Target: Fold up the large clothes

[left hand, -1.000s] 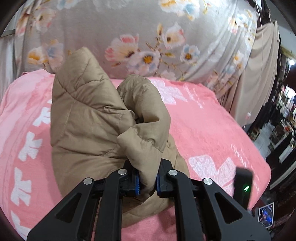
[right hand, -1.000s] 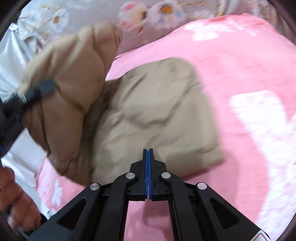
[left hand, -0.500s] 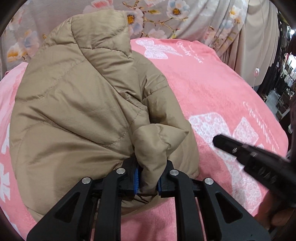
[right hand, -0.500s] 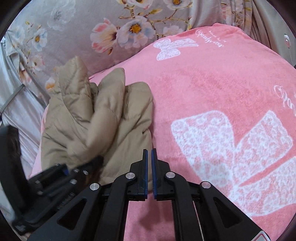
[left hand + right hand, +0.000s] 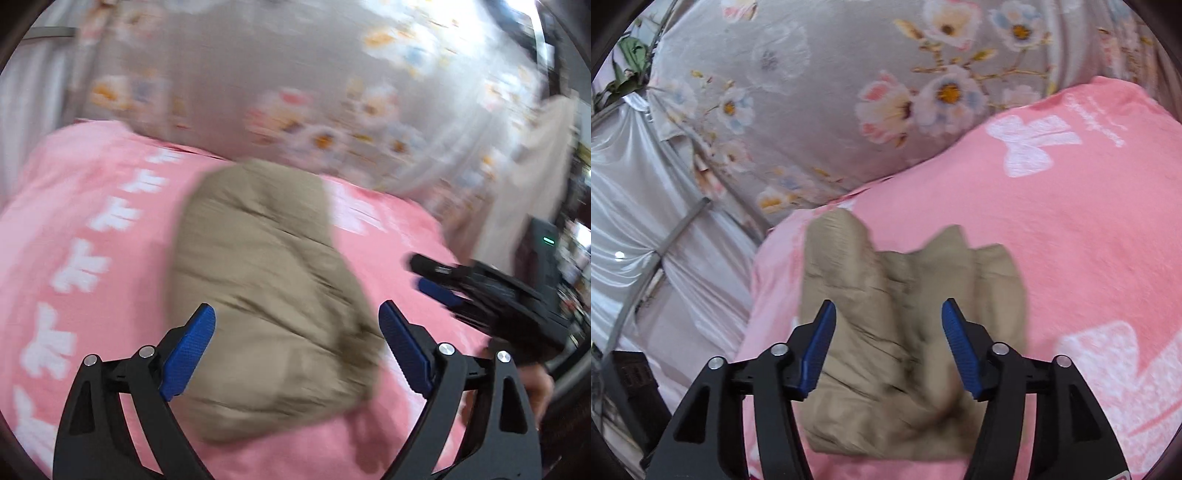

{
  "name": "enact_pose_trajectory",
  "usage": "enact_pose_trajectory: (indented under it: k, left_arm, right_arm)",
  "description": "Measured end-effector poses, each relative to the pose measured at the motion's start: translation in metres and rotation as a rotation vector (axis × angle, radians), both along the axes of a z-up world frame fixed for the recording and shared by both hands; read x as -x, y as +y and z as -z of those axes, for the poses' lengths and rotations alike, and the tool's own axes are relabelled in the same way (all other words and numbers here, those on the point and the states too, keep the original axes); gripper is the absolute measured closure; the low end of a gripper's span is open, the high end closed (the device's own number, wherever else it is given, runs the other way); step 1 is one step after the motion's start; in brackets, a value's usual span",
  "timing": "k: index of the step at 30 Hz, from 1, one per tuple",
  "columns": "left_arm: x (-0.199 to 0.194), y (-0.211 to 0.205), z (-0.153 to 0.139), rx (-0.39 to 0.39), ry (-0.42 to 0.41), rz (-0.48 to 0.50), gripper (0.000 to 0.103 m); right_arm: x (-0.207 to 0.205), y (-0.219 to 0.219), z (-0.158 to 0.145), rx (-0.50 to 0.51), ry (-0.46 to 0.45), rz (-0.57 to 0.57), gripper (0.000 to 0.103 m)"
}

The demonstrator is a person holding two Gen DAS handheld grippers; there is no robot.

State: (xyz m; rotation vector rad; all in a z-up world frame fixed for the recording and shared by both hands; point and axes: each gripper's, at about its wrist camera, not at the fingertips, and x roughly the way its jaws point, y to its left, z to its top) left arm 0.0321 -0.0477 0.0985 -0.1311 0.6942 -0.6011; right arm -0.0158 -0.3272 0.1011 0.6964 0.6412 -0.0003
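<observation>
A tan puffer jacket (image 5: 266,295) lies bunched in a folded bundle on the pink blanket (image 5: 85,192); the left wrist view is blurred. My left gripper (image 5: 297,325) is open and empty, held just above the bundle's near end. My right gripper (image 5: 888,325) is open and empty, over the jacket (image 5: 905,325) from the other side. The right gripper also shows in the left wrist view (image 5: 432,277) at the right, beside the jacket.
The pink blanket (image 5: 1071,229) with white bow prints covers the bed. A grey floral curtain (image 5: 868,92) hangs behind it. Silvery drapes (image 5: 635,206) stand at the left in the right wrist view. A beige curtain (image 5: 524,184) and dark clutter stand at the right.
My left gripper let go of the jacket fold and opened wide. My right gripper opened too. The jacket dropped from a raised heap to a flatter bundle on the blanket.
</observation>
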Motion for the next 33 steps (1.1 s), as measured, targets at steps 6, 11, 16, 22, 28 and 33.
enact_pose_trajectory:
  k: [6,11,16,22,28,33]
  left_arm:
    - [-0.070,0.063,-0.010,-0.153,-0.007,-0.389,0.016]
    - [-0.095,0.075,-0.012,-0.161,0.020,-0.444,0.017]
    - [-0.099,0.047,-0.020,-0.167,0.004,-0.387,0.017]
    - [-0.101,-0.021,-0.020,-0.185,0.025,-0.252,0.017]
    - [-0.102,-0.087,0.000,-0.241,0.071,-0.165,0.018]
    - [-0.111,-0.122,0.029,-0.290,0.121,-0.148,0.018]
  right_arm:
    - [-0.086,0.028,0.001,0.012,0.122,-0.011,0.040]
    - [-0.120,0.033,0.020,-0.003,0.198,-0.044,0.088]
    - [-0.094,0.009,0.010,0.036,0.137,-0.008,0.094]
    - [-0.074,-0.024,0.033,0.115,0.190,0.056,0.095]
    - [-0.058,-0.051,0.069,0.162,0.248,0.133,0.095]
    - [-0.056,-0.058,0.092,0.229,0.273,0.160,0.095]
